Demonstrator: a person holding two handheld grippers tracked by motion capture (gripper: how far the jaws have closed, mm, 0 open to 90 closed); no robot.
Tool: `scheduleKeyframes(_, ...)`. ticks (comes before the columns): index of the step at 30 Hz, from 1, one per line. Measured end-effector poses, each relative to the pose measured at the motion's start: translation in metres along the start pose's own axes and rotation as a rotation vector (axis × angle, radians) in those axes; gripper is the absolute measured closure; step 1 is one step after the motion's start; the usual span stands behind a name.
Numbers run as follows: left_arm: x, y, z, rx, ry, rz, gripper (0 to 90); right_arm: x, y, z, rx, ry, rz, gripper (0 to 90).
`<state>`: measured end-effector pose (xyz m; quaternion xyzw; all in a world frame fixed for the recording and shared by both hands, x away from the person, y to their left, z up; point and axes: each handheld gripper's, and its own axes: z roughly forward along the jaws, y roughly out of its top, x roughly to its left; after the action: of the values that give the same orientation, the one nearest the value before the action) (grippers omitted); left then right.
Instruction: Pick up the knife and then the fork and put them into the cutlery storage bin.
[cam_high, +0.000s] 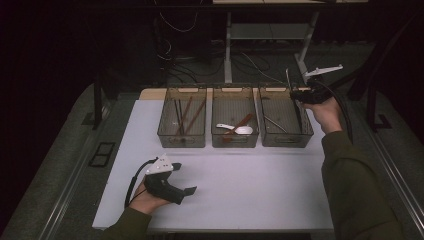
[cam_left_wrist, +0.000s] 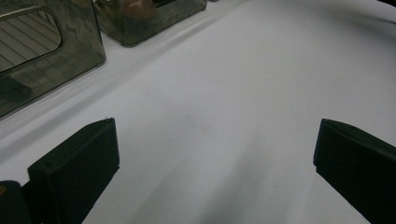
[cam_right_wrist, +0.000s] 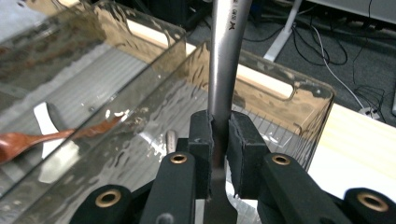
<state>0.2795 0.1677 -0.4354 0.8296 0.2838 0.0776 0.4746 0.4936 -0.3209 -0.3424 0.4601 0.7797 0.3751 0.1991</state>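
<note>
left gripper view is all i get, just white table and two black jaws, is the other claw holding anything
Observer: Yes, the right claw is shut on a metal utensil handle.
Operator: where is it
Observer: Over the right-hand bin of three smoky clear ones.
Operator: anything in the middle bin
Observer: A white spoon and a brown wooden spoon.

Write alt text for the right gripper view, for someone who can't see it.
The right gripper clamps the handle of a metal utensil upright between its black pads, above a clear smoked plastic bin. In the neighbouring bin, a wooden spoon lies across a white one.
</note>
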Motion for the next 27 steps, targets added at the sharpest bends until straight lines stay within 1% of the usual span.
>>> scheduleKeyframes(2, 0.000, 0.000, 0.000, -0.001, -0.001, -0.001, 0.0, 0.000, -0.001, 0.003, 0.011, -0.004, -0.003, 80.0)
scheduleKeyframes(4, 0.000, 0.000, 0.000, -0.002, -0.001, -0.002, 0.0, 0.000, -0.002, 0.005, 0.020, 0.003, -0.004, 80.0)
scheduleKeyframes(8, 0.000, 0.000, 0.000, -0.001, -0.004, -0.001, 0.0, 0.000, -0.003, 0.010, 0.058, 0.004, -0.004, 80.0)
scheduleKeyframes(14, -0.001, 0.000, 0.000, 0.000, -0.005, 0.002, 0.0, -0.002, -0.006, 0.017, 0.133, 0.003, -0.010, 80.0)
scheduleKeyframes(19, -0.001, 0.001, 0.000, 0.000, -0.006, 0.002, 0.0, -0.002, -0.008, 0.025, 0.183, 0.020, -0.002, 79.9)
scheduleKeyframes(21, -0.001, 0.001, 0.000, -0.001, -0.006, 0.001, 0.0, -0.001, -0.008, 0.028, 0.194, 0.029, -0.004, 79.9)
scheduleKeyframes(27, -0.002, 0.002, 0.000, -0.003, -0.008, 0.006, 0.0, 0.001, -0.007, 0.036, 0.230, 0.031, -0.013, 79.7)
